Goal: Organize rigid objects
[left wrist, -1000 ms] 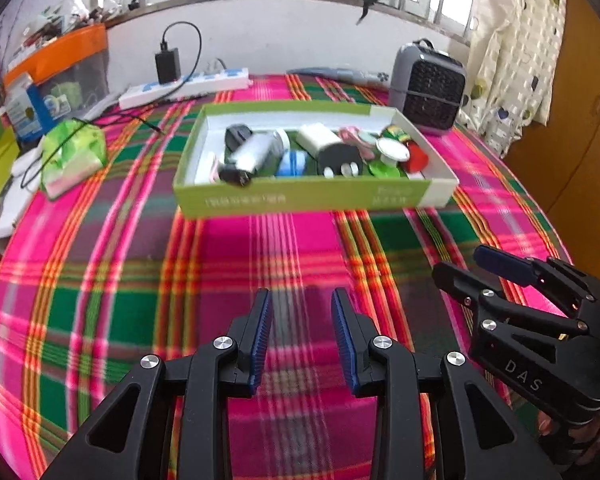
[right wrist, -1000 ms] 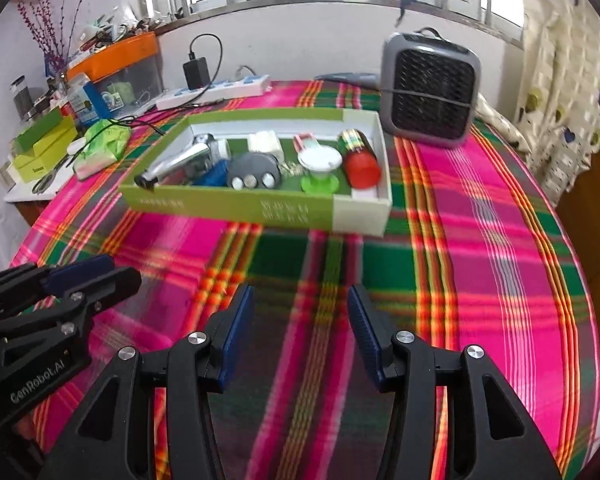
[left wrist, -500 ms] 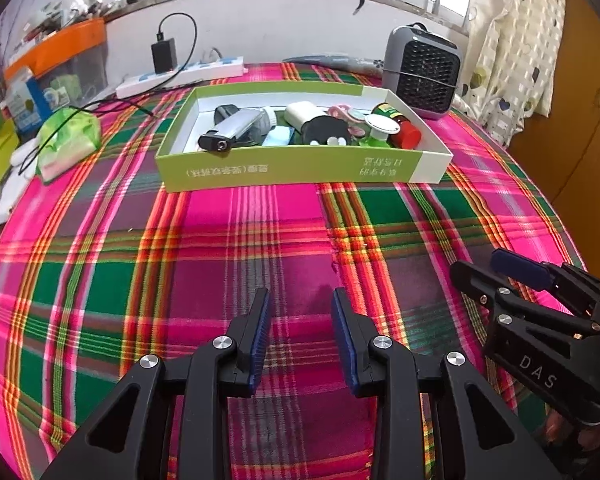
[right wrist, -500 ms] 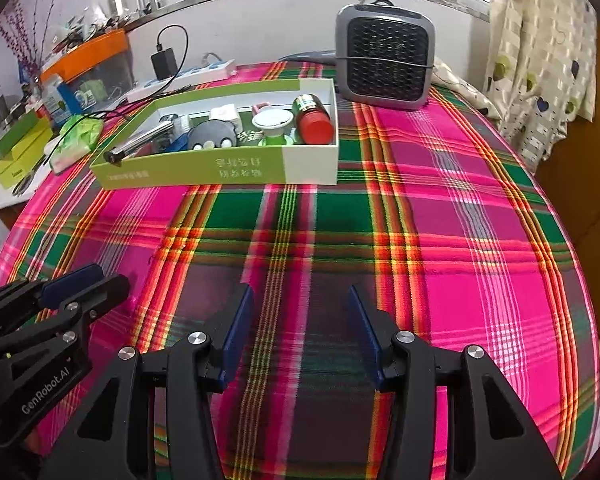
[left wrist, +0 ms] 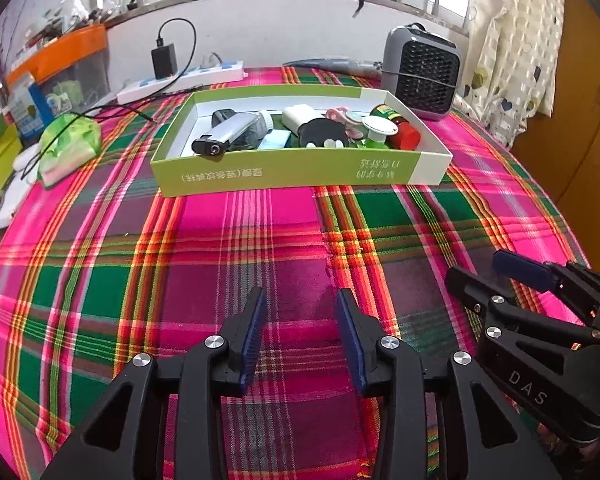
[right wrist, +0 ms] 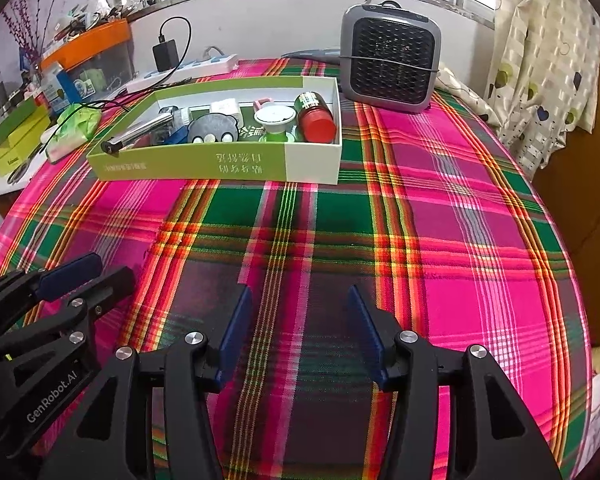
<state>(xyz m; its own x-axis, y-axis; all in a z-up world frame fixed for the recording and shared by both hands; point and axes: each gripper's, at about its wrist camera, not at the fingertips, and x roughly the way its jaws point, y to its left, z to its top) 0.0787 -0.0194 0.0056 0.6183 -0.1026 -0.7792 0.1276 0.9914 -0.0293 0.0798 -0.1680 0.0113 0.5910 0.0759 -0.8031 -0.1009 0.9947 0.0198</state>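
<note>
Both jaws stood apart and empty, the left gripper and right gripper low over the plaid tablecloth, side by side. Over the last second the green box had swung and shifted in both views, so the grippers had drifted back from it rather than reaching in. Every loose item sat inside it: silver lighter, black round piece, red-capped jar. With nothing on the cloth, sorting looked complete or paused
</note>
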